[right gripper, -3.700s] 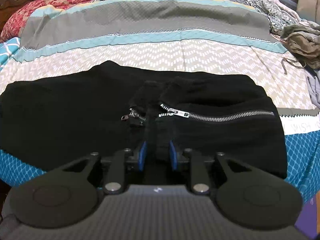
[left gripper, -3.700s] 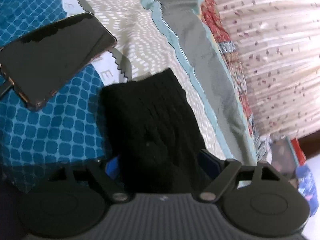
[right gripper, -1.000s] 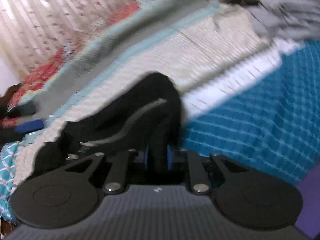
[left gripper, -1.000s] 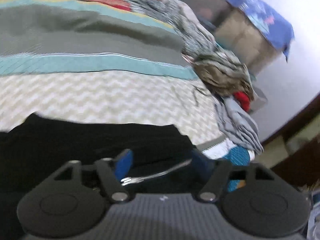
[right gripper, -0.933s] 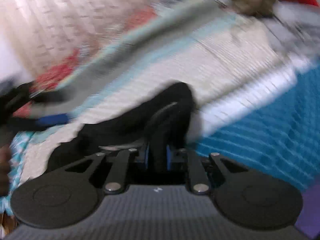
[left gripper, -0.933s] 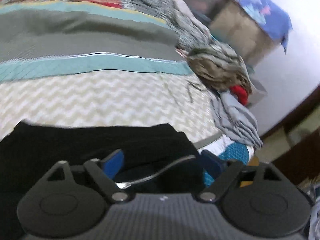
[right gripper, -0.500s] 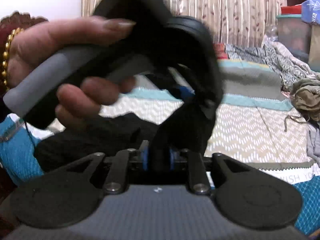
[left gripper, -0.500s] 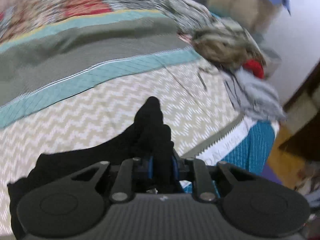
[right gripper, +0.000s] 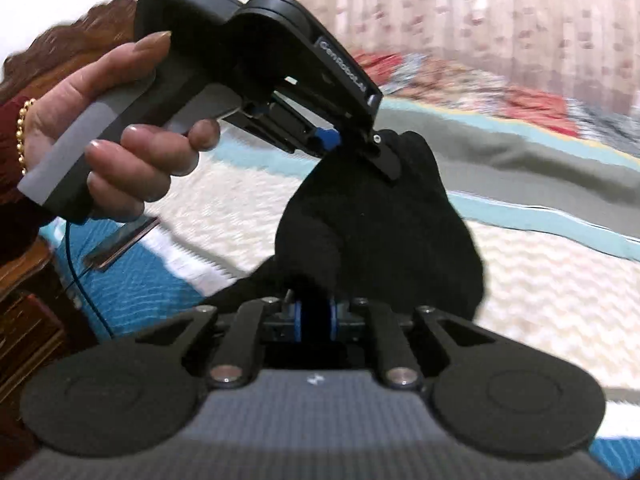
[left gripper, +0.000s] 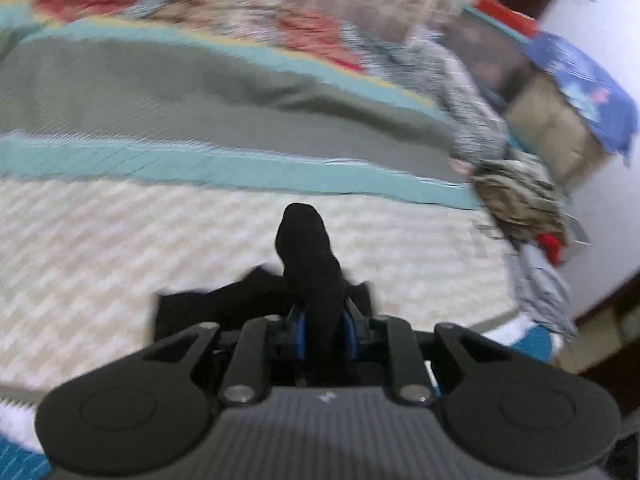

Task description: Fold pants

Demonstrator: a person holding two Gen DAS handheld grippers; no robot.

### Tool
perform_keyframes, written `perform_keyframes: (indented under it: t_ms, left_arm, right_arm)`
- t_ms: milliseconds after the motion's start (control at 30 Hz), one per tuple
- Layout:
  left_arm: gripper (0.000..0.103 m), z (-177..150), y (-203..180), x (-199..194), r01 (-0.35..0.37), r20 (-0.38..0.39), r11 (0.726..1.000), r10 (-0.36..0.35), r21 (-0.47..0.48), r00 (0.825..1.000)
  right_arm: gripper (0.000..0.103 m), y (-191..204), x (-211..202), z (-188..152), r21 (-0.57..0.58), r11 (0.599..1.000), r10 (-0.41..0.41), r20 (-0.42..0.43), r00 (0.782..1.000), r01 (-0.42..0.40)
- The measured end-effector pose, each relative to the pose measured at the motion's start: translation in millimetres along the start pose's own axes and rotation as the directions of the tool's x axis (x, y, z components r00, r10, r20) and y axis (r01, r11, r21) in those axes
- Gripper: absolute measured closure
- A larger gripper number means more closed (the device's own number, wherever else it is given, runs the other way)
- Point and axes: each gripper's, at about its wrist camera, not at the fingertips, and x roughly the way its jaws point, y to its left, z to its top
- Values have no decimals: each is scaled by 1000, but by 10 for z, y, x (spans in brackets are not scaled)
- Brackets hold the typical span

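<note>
Pants (left gripper: 310, 264): black fabric, bunched and lifted off the bed; one fold rises as a dark hump ahead of the left jaws, and the rest trails down and left onto the pale zigzag band of the bedspread.
Left gripper (left gripper: 323, 330): jaws nearly together, blue pads pressing on a narrow bundle of the black cloth that stands up between them; these jaws have opened a shade further in the last moment, with the fabric between them.
Right gripper (right gripper: 316, 322): jaws close together on a thin pinch of the same pants (right gripper: 376, 236); they have just been closing, with the cloth between the blue pads.
Pants relative to the jaws: in the right wrist view the fabric climbs from the right jaws up to the tip of the left gripper (right gripper: 362, 146), which grips its upper end, so the cloth hangs between the two tools.
Hand (right gripper: 116, 136): the person's left hand wraps the grey handle of the left tool, a gold bracelet at the wrist.
Bedspread (left gripper: 208, 108): grey, teal and pale zigzag bands, blurred.
Clothes heap (left gripper: 520, 204): crumpled garments at the bed's right edge, well apart from the pants.
</note>
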Motion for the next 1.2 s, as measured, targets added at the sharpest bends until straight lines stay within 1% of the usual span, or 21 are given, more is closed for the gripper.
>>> perform_keyframes:
  t_ms: [33, 100, 133, 167, 200, 233, 267, 300, 333, 367, 433, 500, 533, 633, 700, 800, 900, 967, 1000, 1100, 1200]
  left_arm:
    - [82, -62, 147, 39, -36, -5, 999, 36, -9, 999]
    - [73, -180, 376, 197, -125, -29, 992, 124, -21, 992]
    - [72, -246, 493, 295, -167, -60, 985, 164, -41, 985]
    - [71, -306, 585, 378, -193, -91, 979, 187, -64, 978]
    - [66, -363, 660, 441, -203, -114, 975, 193, -89, 975]
    - [63, -429, 736, 461, -196, -125, 973, 181, -123, 976]
    - [56, -476, 773, 441, -178, -112, 973, 163, -144, 980]
    - [51, -506, 795, 397, -164, -92, 974, 151, -155, 984]
    - [50, -539, 811, 323, -158, -62, 974, 150, -162, 987]
    - [46, -569, 822, 256, -157, -38, 973, 153, -166, 988]
    - [35, -617, 844, 129, -136, 1, 975, 139, -174, 990]
    - [6, -668, 822, 71, -113, 21, 977, 119, -179, 993]
    - [3, -724, 820, 43, -101, 29, 978, 108, -182, 994]
    - [3, -824, 777, 49, -86, 17, 981, 90, -175, 996]
    - [3, -877, 734, 102, -138, 7, 980, 140, -143, 990]
    - [5, -997, 676, 216, -222, -29, 970, 220, -99, 975]
    - [6, -1138, 657, 335, -305, -68, 950, 301, -66, 951]
    - [5, -1240, 701, 371, -303, -82, 947, 296, -102, 952]
    - [3, -1282, 717, 367, -301, -73, 946, 294, -117, 953]
    - [3, -1326, 689, 332, -316, -60, 942, 311, -114, 949]
    - [2, -1327, 645, 324, -340, -59, 935, 335, -105, 940]
  right_arm:
    - [83, 61, 145, -4, -16, 1000, 19, -29, 999, -19]
    - [69, 93, 439, -60, -9, 998, 61, -107, 992, -63]
    - [56, 11, 564, -81, -6, 996, 84, -140, 987, -86]
    - [54, 30, 648, -124, -9, 996, 88, -163, 983, -91]
    - [54, 22, 685, -164, -14, 996, 89, -179, 980, -93]
    - [54, 6, 632, -175, -5, 995, 93, -175, 980, -96]
    - [54, -28, 534, -160, 16, 994, 109, -162, 981, -108]
    - [54, -114, 400, -128, 53, 989, 142, -139, 980, -136]
    - [54, -209, 283, -98, 86, 984, 162, -111, 981, -153]
    - [54, -309, 166, -83, 119, 981, 161, -74, 984, -152]
    - [54, -423, 17, -163, 182, 976, 124, -16, 992, -119]
    - [53, -670, -139, -258, 271, 961, 60, 6, 998, -60]
    - [53, -759, -175, -333, 315, 949, 29, -2, 1000, -27]
    - [53, -976, -251, -581, 454, 891, -14, -35, 999, 28]
    - [54, -1020, -247, -691, 508, 860, -19, -61, 998, 47]
    - [55, -1007, -176, -749, 523, 851, -3, -95, 995, 52]
    - [55, -1007, -58, -746, 516, 853, -2, -147, 989, 78]
    - [54, -1028, -35, -798, 540, 838, 12, -158, 987, 77]
    - [54, -1058, -65, -825, 561, 825, 22, -158, 987, 71]
    - [54, -1177, -99, -911, 632, 774, 58, -152, 987, 52]
    - [54, -1178, -113, -936, 647, 761, 65, -144, 988, 44]
